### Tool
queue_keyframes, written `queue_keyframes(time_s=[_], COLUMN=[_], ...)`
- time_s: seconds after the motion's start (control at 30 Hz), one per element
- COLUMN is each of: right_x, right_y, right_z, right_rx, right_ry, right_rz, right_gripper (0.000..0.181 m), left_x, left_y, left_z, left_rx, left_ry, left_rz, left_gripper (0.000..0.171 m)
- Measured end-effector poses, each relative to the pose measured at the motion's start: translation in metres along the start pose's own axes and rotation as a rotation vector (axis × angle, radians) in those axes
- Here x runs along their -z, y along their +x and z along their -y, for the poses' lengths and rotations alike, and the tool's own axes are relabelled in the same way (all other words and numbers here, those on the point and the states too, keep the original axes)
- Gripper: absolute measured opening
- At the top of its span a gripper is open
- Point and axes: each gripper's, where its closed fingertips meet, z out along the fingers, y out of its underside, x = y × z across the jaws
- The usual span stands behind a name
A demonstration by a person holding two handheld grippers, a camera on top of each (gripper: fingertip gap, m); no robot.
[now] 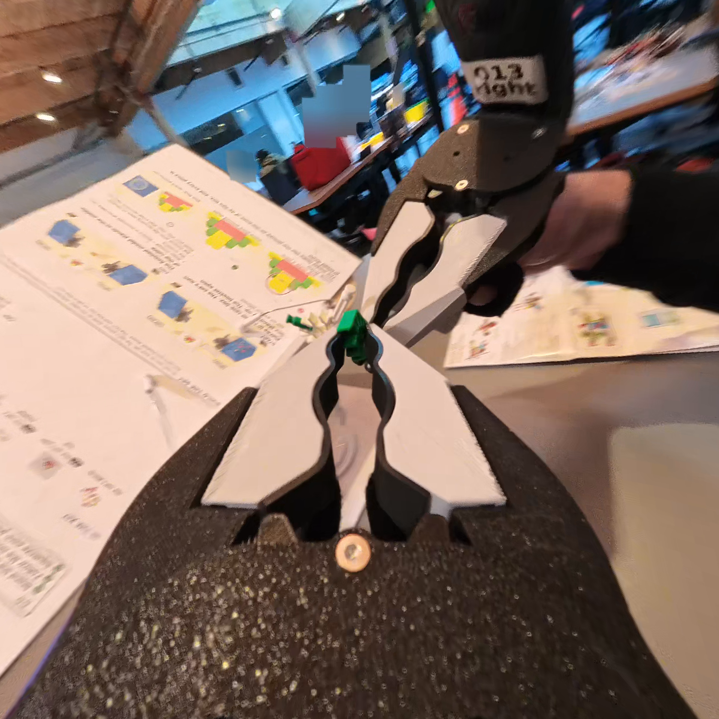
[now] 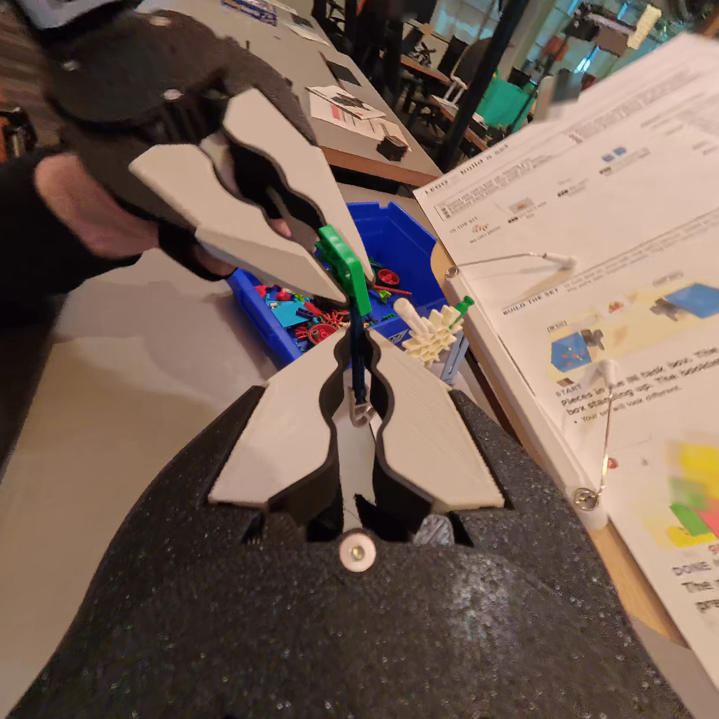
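Printed matter, located relative to the instruction sheet [image 1: 128, 311]:
- Instruction sheet: black text lines and captions beside coloured diagrams, mostly blurred.
- White label [image 1: 504, 79] with dark characters: on the right gripper [image 1: 374, 323] body, right of the sheet.
- Folded leaflet [image 1: 583, 327]: on the surface [image 1: 564, 408], far right, print illegible.
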Motion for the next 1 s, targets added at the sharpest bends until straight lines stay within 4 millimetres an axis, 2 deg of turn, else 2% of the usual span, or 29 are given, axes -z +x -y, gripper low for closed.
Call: queue_keyframes(time_s=[0.1,0.23,0.33,0.4,0.63,0.77,0.83,0.9,1.0], right_x=[-0.013,-0.023,-0.026,-0.025,-0.026,-0.033,-0.036,-0.038,-0.036], right_y=[0.009,0.018,0.018,0.016,0.017,0.024,0.029,0.033,0.044], right_z=[-0.015,-0.021,-0.020,-0.012,-0.004,-0.004,-0.010,-0.011,-0.027], right_rx=[-0.105,-0.237,-0.290,-0.358,-0.393,-0.407,-0.326,-0.316,-0.162], right_ry=[-0.007,0.032,0.070,0.119,0.105,0.045,-0.032,-0.058,-0.209], right_rz=[-0.005,-0.002,0.025,0.069,0.048,-0.067,-0.165,-0.225,-0.389], right_gripper=[0.001,0.000,0.000,0.000,0.001,0.001,0.000,0.000,0.000], left_x=[-0.013,-0.023,-0.026,-0.026,-0.020,-0.016,-0.016,-0.017,-0.012], left_y=[-0.009,-0.020,-0.024,-0.025,-0.031,-0.043,-0.047,-0.052,-0.066], left_z=[-0.015,-0.024,-0.023,-0.019,-0.014,-0.019,-0.026,-0.030,-0.044], left_rx=[-0.126,-0.273,-0.409,-0.507,-0.640,-0.591,-0.546,-0.488,-0.477], left_ry=[-0.100,-0.146,-0.152,-0.131,-0.118,-0.148,-0.186,-0.211,-0.329], left_rz=[0.132,0.289,0.383,0.446,0.508,0.561,0.558,0.563,0.601], left_gripper=[0.008,0.011,0.010,0.002,0.004,0.005,0.006,0.006,0.004])
